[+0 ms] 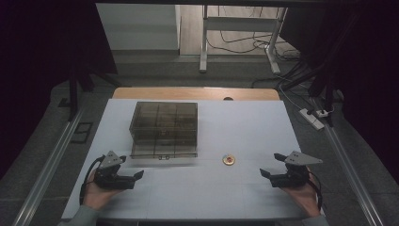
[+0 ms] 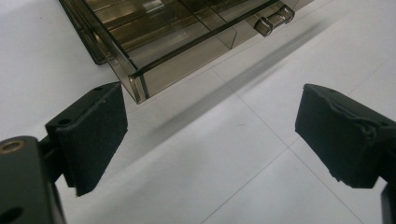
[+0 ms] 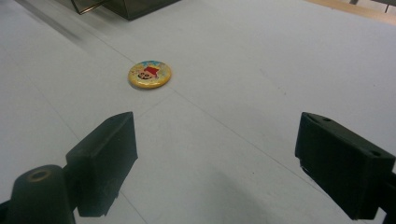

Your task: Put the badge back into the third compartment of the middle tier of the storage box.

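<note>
A smoky clear drawer box (image 1: 163, 123) stands on the white table (image 1: 244, 127), left of centre, with its bottom drawer (image 1: 163, 150) pulled out toward me. A small round yellow badge (image 1: 228, 160) lies flat to the right of the drawer. My left gripper (image 1: 131, 168) rests near the front left, open and empty, aimed at the drawer's corner (image 2: 135, 84). At the front right my right gripper (image 1: 273, 165) is open and empty too, its jaws wide. The badge (image 3: 150, 74) lies ahead of it and to the left, well apart from the pads.
The drawer's clear handle (image 2: 274, 19) juts from its front. A wooden table edge (image 1: 195, 93) shows behind the white top. Metal rails (image 1: 51, 160) run along both sides, and a power strip (image 1: 312, 118) with cables lies on the floor at the right.
</note>
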Demonstrator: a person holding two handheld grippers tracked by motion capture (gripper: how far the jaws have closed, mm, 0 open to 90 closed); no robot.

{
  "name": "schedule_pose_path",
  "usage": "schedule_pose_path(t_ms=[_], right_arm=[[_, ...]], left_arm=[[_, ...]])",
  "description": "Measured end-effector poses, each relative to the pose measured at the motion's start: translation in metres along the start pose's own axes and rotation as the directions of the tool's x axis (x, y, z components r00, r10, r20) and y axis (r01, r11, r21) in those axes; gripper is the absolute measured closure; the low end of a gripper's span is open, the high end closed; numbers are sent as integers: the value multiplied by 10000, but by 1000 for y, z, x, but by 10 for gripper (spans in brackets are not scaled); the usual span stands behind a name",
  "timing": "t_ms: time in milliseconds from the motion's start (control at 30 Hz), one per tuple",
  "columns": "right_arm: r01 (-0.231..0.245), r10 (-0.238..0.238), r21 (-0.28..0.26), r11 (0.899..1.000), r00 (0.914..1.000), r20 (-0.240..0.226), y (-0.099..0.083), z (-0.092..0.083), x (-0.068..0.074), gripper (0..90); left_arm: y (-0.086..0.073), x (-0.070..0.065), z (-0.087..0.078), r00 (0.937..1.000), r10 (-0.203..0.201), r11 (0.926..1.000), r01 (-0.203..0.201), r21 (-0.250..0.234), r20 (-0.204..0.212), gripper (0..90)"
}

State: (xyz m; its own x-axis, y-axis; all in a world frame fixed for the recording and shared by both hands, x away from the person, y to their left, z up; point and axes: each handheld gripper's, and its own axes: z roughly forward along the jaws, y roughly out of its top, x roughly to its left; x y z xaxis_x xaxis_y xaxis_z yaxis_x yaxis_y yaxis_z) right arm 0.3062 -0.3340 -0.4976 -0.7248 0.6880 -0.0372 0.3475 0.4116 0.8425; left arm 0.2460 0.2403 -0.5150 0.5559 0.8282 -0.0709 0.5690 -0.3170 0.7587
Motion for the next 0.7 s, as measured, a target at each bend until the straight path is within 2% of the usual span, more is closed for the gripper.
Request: schedule_pose_path(t_ms=[200,700], right_arm=[[46,-45,68,10000,10000,-86,-1,0,0,134],[-15,20,263,9997,9998,-211,-4,4,0,148]], left_arm=[[0,0,1,9999,-18,10000,19,-70,142,96],[0,2,3,9999,-56,9999,58,-115,118,99]])
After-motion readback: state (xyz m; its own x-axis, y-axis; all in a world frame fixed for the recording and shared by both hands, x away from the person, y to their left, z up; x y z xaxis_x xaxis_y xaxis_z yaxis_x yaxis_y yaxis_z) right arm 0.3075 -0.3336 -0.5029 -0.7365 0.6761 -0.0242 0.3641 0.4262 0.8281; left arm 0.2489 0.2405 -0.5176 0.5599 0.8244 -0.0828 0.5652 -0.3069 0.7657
